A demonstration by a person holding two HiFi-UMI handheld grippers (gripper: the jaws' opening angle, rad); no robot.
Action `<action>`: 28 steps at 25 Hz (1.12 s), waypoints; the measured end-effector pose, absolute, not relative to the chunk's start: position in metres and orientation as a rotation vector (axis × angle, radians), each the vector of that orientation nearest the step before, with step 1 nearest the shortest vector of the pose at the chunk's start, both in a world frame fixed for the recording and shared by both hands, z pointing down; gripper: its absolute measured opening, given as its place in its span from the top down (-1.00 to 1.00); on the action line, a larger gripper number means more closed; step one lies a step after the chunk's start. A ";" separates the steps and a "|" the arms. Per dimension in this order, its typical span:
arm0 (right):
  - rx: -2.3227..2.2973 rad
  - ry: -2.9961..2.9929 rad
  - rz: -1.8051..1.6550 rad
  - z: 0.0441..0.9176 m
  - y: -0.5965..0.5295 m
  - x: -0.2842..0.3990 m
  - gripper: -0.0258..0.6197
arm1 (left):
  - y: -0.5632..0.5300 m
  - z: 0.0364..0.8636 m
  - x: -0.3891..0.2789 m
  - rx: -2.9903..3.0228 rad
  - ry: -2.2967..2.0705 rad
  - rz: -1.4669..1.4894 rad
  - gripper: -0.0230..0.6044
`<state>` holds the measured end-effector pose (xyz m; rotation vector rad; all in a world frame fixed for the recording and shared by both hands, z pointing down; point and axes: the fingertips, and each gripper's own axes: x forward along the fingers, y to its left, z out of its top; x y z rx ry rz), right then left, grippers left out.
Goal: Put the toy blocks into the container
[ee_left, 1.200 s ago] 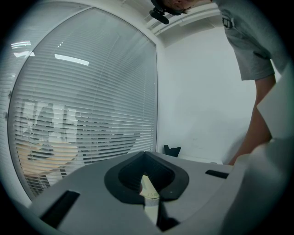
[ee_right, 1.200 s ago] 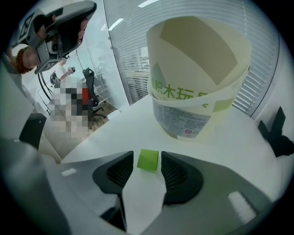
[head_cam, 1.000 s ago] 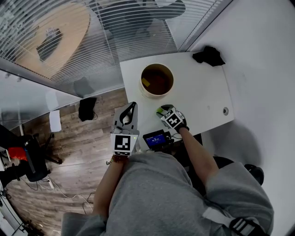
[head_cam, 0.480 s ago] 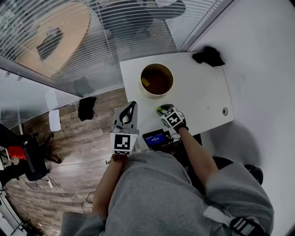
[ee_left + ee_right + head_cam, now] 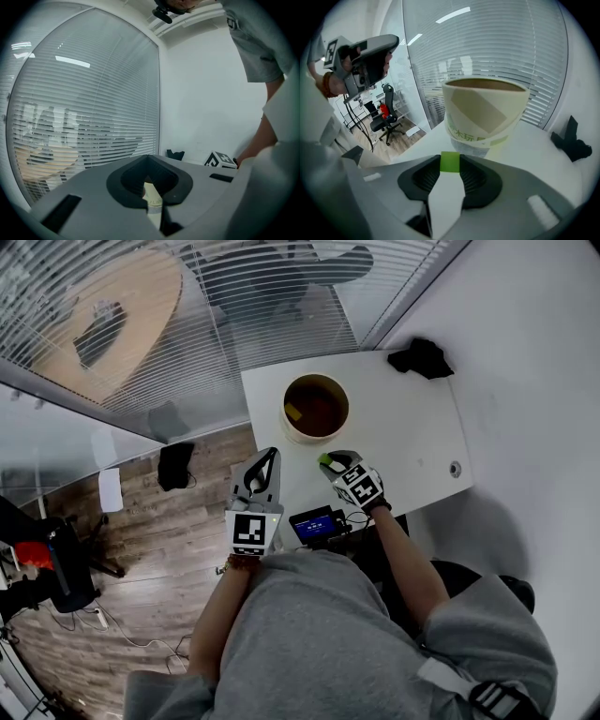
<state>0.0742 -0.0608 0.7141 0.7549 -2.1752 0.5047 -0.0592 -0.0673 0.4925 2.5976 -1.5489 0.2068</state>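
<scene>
A green block point(image 5: 450, 162) was pinched in the right hand-held gripper point(image 5: 327, 462), whose jaws had just been closing on it, over the surface point(image 5: 403, 437) near the container point(image 5: 316, 432). A yellow block point(image 5: 294, 412) lay inside. The left hand-held gripper point(image 5: 272, 455) hovered nearby, jaws pressed together

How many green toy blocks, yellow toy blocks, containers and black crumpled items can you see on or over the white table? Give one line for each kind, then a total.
Green toy block: 1
Yellow toy block: 1
Container: 1
Black crumpled item: 1
Total: 4
</scene>
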 end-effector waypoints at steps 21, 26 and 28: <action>0.817 -2.497 0.262 0.554 -0.087 0.048 0.49 | -0.075 0.487 -0.051 2.616 -1.532 0.202 0.90; 0.927 -2.482 0.224 0.548 -0.113 0.058 0.49 | -0.075 0.488 -0.052 2.615 -1.538 0.203 0.90; 0.970 -2.452 0.205 0.549 -0.124 0.059 0.49 | -0.075 0.487 -0.053 2.612 -1.543 0.201 0.90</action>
